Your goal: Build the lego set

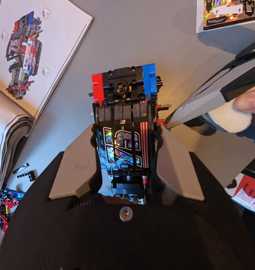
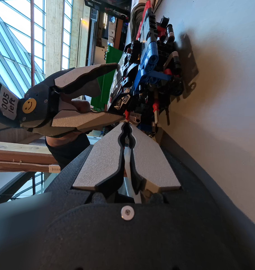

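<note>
The lego car (image 1: pixel 124 140), black with a holographic number sticker and red and blue bricks at its far end, stands on the grey table (image 1: pixel 124 36). My left gripper (image 1: pixel 126 131) is shut on the car's two sides. My right gripper (image 2: pixel 126 124) is shut. Its tips touch a red pin (image 2: pixel 126 114) and a small grey piece (image 2: pixel 135 116) on the car's side (image 2: pixel 147 70). I cannot tell whether it pinches the pin. It enters the left wrist view (image 1: pixel 167 124) from the right, held by a hand. The left gripper (image 2: pixel 119 90) also shows in the right wrist view.
An open instruction booklet (image 1: pixel 36 51) lies at the left and a sticker sheet (image 1: pixel 229 13) at the top right. A black angled beam (image 1: pixel 27 175) and a pile of loose pieces (image 1: pixel 4 207) lie at the lower left. Green plates (image 2: pixel 109 76) stand behind the car.
</note>
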{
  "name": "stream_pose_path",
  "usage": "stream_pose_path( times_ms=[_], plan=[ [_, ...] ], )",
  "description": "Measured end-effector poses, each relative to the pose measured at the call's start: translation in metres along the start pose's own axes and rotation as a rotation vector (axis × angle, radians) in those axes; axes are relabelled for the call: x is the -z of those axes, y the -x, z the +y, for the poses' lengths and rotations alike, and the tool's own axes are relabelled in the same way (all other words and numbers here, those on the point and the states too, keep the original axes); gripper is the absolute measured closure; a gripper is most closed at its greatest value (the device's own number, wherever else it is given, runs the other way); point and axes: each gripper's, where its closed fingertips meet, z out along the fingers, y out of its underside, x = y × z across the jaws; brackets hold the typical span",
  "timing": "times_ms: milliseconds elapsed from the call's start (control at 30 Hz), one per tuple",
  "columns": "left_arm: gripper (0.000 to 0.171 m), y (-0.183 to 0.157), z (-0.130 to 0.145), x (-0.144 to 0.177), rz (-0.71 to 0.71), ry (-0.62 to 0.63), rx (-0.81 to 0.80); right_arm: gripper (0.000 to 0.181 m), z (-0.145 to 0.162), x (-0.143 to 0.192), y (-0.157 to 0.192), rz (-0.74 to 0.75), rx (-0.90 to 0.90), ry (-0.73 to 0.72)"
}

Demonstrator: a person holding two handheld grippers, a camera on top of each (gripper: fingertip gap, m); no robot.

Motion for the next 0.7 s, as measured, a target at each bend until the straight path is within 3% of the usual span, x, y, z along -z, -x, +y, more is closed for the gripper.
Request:
stream_pose_path(
  times_ms=[467,700],
  plan=[
    [0.095,0.0,-0.001,0.003,0.052,-0.028,0.047,0.181,0.001,0.008,0.013,-0.108,0.023,-0.006],
    [0.09,-0.003,-0.002,0.005,0.102,-0.041,0.08,0.181,0.001,0.005,0.01,-0.085,0.016,-0.001]
  ],
)
